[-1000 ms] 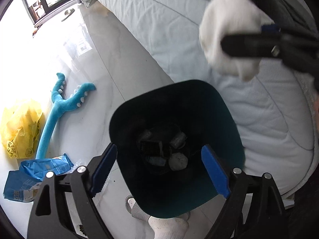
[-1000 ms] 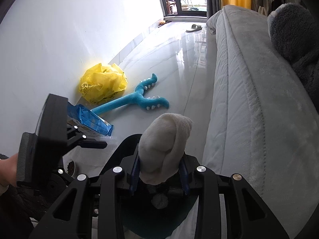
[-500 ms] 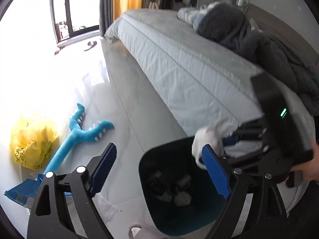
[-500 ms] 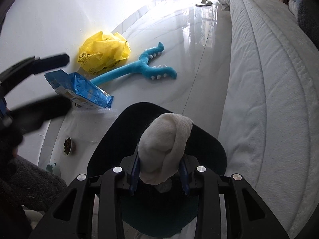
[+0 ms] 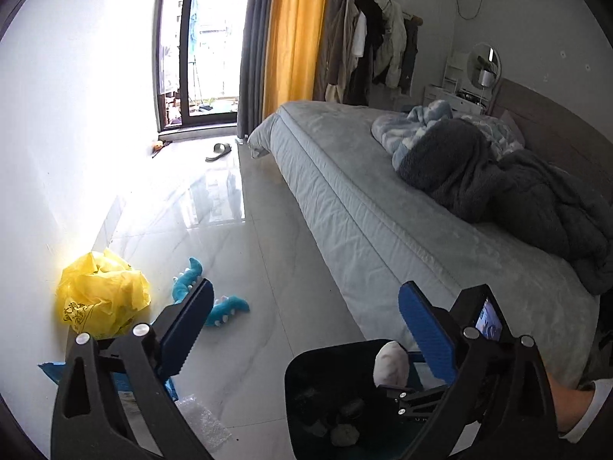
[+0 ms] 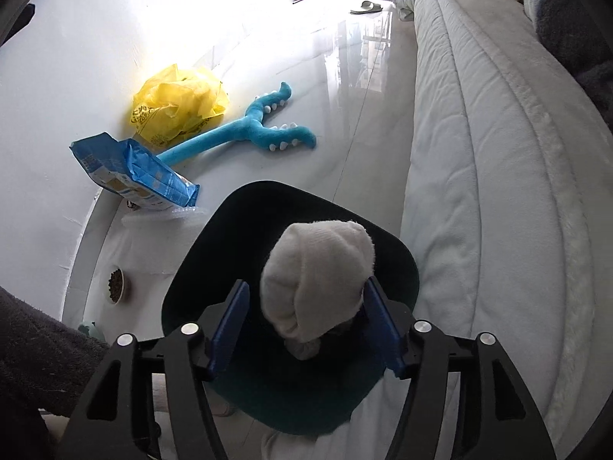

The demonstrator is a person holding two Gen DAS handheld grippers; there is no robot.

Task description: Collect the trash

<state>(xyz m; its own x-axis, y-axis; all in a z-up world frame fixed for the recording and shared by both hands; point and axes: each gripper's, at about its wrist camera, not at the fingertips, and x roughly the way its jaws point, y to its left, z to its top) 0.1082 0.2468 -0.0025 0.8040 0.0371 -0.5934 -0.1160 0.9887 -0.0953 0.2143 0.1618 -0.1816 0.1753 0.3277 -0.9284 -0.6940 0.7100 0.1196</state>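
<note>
A: Take the black bin as the fixed mark, and start to its left, against the wall; the yellow plastic bag lies crumpled there, the blue packet lies on its side nearer the bin, and a clear bit of wrapping sits almost touching the bin's left rim. Is any of that at risk?

B: Not yet; the left gripper stands wide open and empty, up over the floor left of the bin. The risk I judge there is confusion; the blue plush toy lies between bag and packet, and a careless grab could take the toy as trash.

A: And over the bin itself?

B: The white wad hangs above the bin's mouth, between the blue pads of the right gripper; its jaws have just been opening, there is a clear gap on the left side, and on the right the wad seems at most to brush the pad; so I call it let go, not gripped.

A: What could spoil the drop?

B: The soft stuff may cling to the right pad's ridges and come away with the gripper; or it may tumble off the rim, since it hangs toward the bin's near-right side.

A: And right of the bin?

B: The bed runs close alongside; a wad bouncing that way could lodge between bed and bin, hard to reach.
</note>
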